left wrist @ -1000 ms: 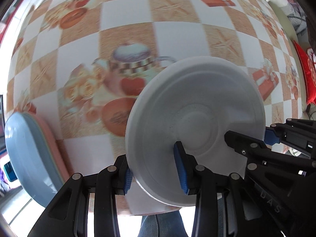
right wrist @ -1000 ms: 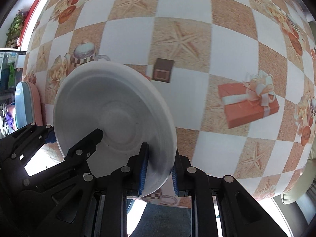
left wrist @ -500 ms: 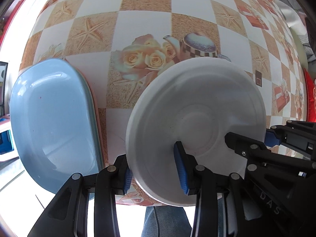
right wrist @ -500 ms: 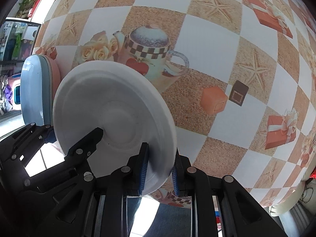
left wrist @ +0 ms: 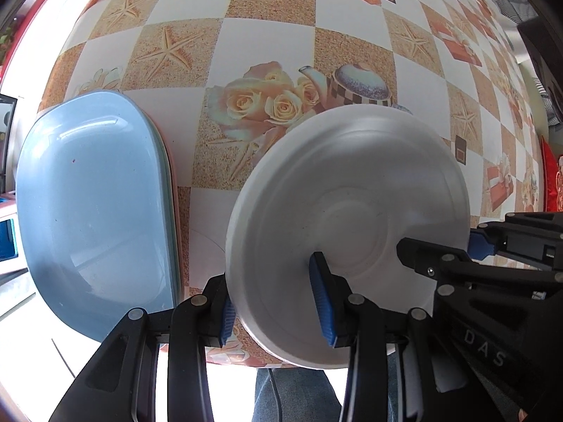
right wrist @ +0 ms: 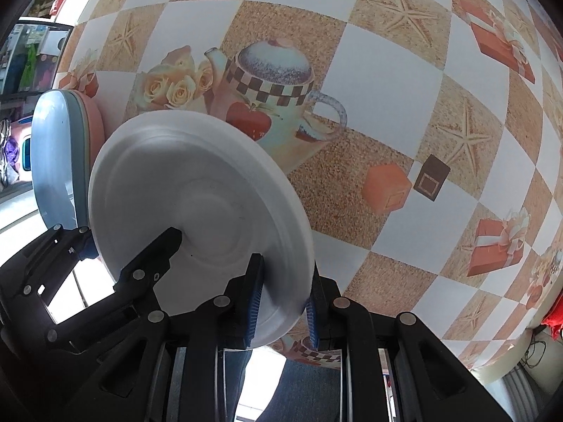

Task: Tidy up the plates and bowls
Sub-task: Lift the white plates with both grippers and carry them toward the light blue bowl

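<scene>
white plate (left wrist: pixel 348 225): held above the tablecloth (left wrist: pixel 267 49), rim clamped at two points for a level carry, underside toward both cameras.
left gripper (left wrist: pixel 278 311): closed on near rim.
right gripper (right wrist: pixel 281 302): closed on opposite rim.
blue plate stack (left wrist: pixel 95 211): on table edge, just left of white plate; likely destination.
hidden: stack's lower plates visible as edges only; count unclear.

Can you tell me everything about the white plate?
The white plate is round, plain and matte, plastic by its look, with a raised ring in its middle. It hangs tilted above the patterned tablecloth, right of a stack of blue and pink dishes. Both grippers pinch its rim: the left gripper and the right gripper.
</scene>
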Motion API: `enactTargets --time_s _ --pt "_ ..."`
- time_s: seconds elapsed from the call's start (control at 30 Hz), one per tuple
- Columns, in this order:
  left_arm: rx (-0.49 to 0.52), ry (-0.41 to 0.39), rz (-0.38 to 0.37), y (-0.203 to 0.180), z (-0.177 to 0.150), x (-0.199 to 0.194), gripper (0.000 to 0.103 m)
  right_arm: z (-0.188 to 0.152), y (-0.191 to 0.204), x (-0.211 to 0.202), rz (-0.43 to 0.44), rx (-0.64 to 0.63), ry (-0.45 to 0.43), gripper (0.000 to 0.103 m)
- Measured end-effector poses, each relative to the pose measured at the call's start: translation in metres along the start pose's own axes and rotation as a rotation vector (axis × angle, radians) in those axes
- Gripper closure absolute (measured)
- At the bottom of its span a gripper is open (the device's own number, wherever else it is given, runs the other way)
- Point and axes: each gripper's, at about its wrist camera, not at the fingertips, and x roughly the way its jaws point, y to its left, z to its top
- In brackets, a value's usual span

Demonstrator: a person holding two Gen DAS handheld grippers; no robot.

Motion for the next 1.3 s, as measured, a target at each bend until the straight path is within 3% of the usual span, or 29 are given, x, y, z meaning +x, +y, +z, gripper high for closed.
enactTargets --time_s 0.63,1.0,1.3 --pt "0.009 -0.003 -0.015 -0.005 -0.004 -0.012 0.063 -0.006 0.008 -0.007 -0.012 0.001 -0.003 0.080" --pt "0.027 -0.079 -0.009 -0.008 -0.002 -0.048 0.062 -0.006 0.005 -0.039 -0.009 0.018 -0.063 0.080" --pt "-0.040 -0.161 -0.001 -0.001 -0.003 -0.072 0.062 -0.003 0.013 -0.069 0.017 0.026 -0.138 0.080"
